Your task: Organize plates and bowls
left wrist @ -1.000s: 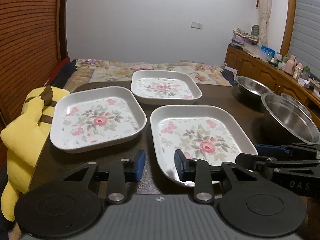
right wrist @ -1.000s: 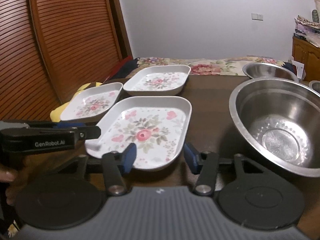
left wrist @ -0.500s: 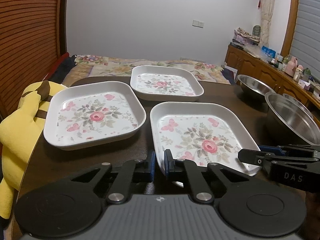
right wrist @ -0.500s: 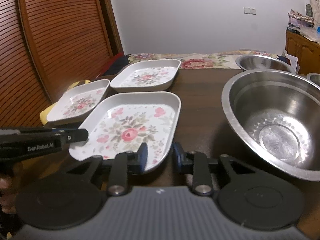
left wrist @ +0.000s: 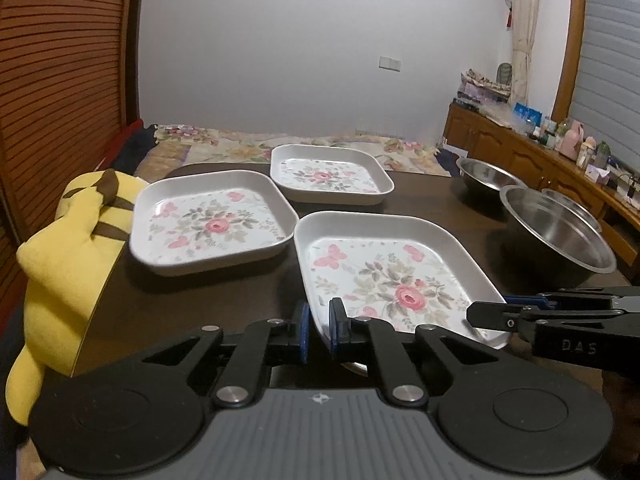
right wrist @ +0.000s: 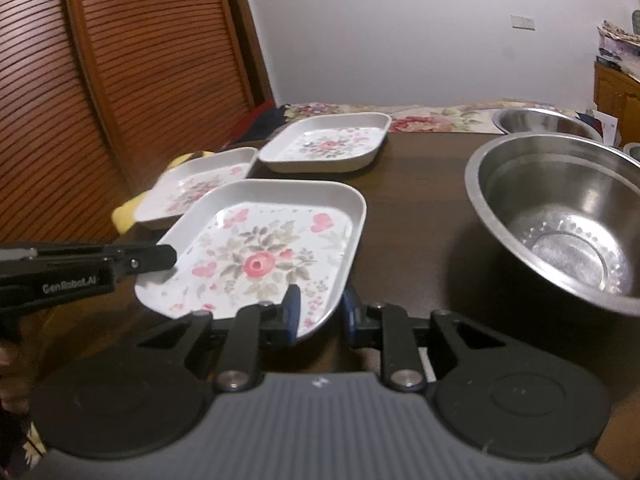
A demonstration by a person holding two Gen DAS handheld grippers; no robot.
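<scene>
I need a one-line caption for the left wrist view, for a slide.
Left gripper shut on the near rim of the nearest floral plate, right gripper at its other corner; two more floral plates and steel bowls on the table.

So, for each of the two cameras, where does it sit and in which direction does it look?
Left wrist: sits on the left gripper, looks forward over the near plate; its fingers clamp the plate's near-left rim; the right gripper enters from the right.
Right wrist: sits on the right gripper, looks forward; its fingers straddle the plate's near-right rim; the left gripper enters from the left.
Shared: that plate and the large steel bowl.
</scene>
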